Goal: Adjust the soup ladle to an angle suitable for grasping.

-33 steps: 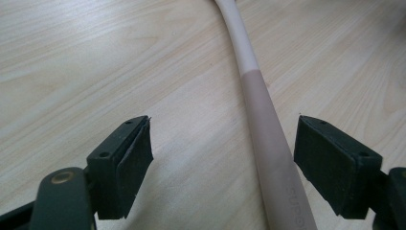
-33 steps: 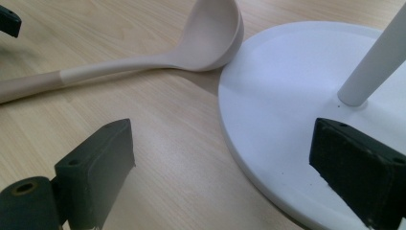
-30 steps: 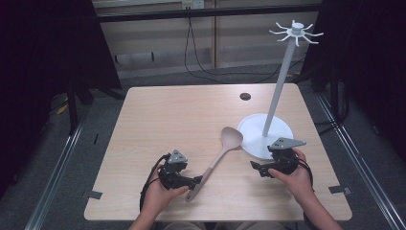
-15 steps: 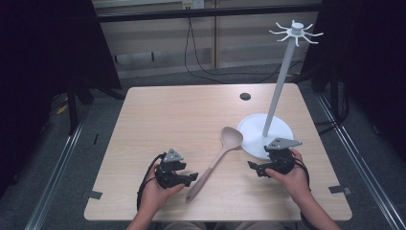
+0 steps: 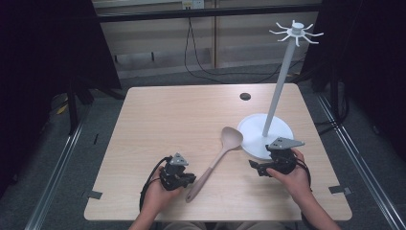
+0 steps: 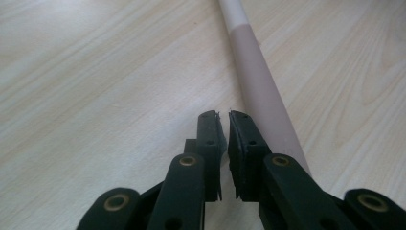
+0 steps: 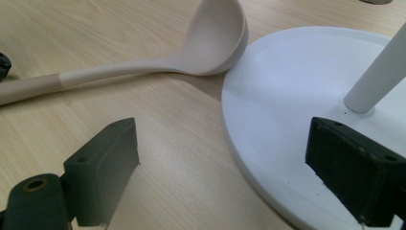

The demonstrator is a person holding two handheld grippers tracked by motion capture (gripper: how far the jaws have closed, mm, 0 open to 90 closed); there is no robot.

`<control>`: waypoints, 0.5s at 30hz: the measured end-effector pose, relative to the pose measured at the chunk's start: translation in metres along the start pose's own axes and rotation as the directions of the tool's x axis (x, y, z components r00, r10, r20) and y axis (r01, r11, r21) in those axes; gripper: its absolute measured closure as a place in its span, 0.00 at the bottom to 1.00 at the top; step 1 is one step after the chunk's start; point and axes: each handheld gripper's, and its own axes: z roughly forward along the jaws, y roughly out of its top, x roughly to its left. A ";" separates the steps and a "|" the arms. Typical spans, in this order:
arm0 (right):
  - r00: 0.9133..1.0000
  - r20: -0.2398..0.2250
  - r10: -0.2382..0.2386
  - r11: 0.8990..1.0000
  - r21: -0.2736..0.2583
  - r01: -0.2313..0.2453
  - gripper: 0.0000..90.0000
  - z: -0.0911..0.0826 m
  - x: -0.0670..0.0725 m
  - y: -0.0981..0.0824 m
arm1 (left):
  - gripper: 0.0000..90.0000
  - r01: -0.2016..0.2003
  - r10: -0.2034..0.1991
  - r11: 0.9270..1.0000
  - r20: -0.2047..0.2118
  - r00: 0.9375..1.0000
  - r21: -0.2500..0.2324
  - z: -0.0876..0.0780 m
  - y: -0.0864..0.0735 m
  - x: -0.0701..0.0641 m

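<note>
Left tongs have just snapped shut on nothing beside the handle of the beige plastic ladle, lying untouched on the pale wooden surface, right tongs gaping empty near the white hook stand: lifting and hanging remain.

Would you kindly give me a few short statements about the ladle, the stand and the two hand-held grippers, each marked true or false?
1. The ladle lies flat on the table. True.
2. The left hand-held gripper clamps the ladle's handle. False: its jaws are shut beside the handle, with nothing between them.
3. The right hand-held gripper is open. True.
4. The ladle hangs from the stand. False: its bowl rests against the stand's white base.
</note>
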 end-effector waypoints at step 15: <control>0.999 0.020 0.025 1.000 -0.012 -0.025 0.11 -0.007 -0.003 -0.004 | 0.98 -0.026 0.025 1.000 0.078 0.997 0.005 0.012 0.008 -0.016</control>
